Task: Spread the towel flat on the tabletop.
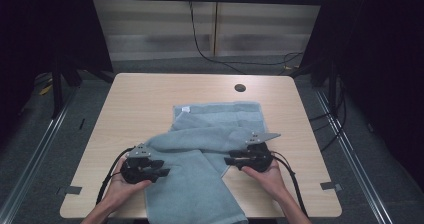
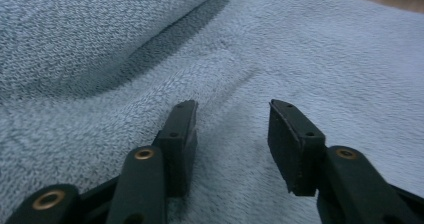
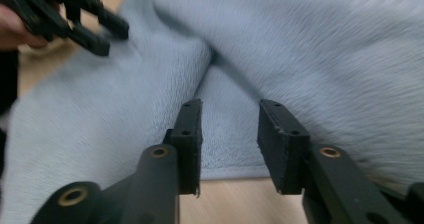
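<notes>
A light blue-grey towel lies crumpled on the wooden table, with one part folded toward the front edge and hanging over it. My left gripper rests at the towel's left side and points right. In the left gripper view, the left gripper stands open just above the towel, with no cloth between the pads. My right gripper points left at a towel fold. In the right gripper view, the right gripper is open over the towel's edge and grips nothing.
A round cable hole sits near the table's far edge. A small white label marks the towel's far left corner. Black cables run over the floor behind the table. The left gripper appears at the upper left of the right gripper view.
</notes>
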The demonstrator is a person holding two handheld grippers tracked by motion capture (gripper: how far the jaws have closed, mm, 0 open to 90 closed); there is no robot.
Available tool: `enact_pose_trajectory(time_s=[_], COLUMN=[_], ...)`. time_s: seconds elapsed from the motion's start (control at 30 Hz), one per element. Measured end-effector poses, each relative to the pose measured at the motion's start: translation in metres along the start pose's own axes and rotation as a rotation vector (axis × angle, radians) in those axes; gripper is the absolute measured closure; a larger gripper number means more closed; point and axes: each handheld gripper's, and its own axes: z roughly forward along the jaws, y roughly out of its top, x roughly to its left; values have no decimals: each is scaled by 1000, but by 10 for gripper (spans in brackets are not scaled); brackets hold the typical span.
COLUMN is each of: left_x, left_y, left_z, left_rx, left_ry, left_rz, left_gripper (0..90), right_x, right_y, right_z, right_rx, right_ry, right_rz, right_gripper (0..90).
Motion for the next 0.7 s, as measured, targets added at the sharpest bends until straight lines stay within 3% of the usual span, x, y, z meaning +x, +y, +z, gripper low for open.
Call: enact_pose_trajectory(time_s=[0.07, 0.13, 0.23, 0.3, 0.37, 0.4, 0.43, 0.47, 0.5, 0.53, 0.57, 0.6, 0.63, 0.67, 0.7], left_x=[2, 4, 3, 3, 1, -1, -3, -5, -5, -5, -2, -1, 3, 4, 8], left_y=[-2, -4, -5, -6, -6, -6, -7, -7, -7, -7, -7, -7, -7, -7, -6], left_z=[2, 2, 3, 3, 4, 4, 4, 5, 4, 3, 2, 0, -2, -3, -5], left_rx=[-8, -22, -31, -31, -29, -26, -19, -14, -10, -7, -4, -4, -3, 4, 14], left_ry=[3, 2, 11, 6, 7, 33, 56, 79, 84, 93, 101, 102, 104, 111, 114], left_rz=[10, 4, 14, 23, 49, 84, 119, 143, 144, 130, 147, 134, 133, 111, 98], left_gripper=[544, 543, 525, 465, 444, 495, 495, 507, 549, 582, 644, 722, 782, 825, 825], right_x=[-1, -3, -6, -4, 3, 9, 9, 13, 15, 16, 16, 15, 12, 4, 4], right_y=[-1, -3, -4, -7, -8, -10, -10, -12, -14, -15, -16, -17, -19, -23, -23], right_z=[7, 16, 24, 27, 28, 27, 27, 27, 26, 24, 21, 18, 14, 5, 5], right_rx=[22, 48, 52, 19, 39, 51, 51, 64, 62, 65, 66, 67, 63, 59, 59], right_ry=[-2, -18, -44, -58, -83, -94, -94, -116, -127, -132, -131, -130, -121, -99, -99], right_rz=[-1, 12, -6, -29, -66, -124, -124, -177, -189, -189, -187, -186, -169, -106, -106], right_gripper=[532, 433, 399, 379, 373, 378, 378, 381, 390, 441, 555, 712, 813, 850, 850])
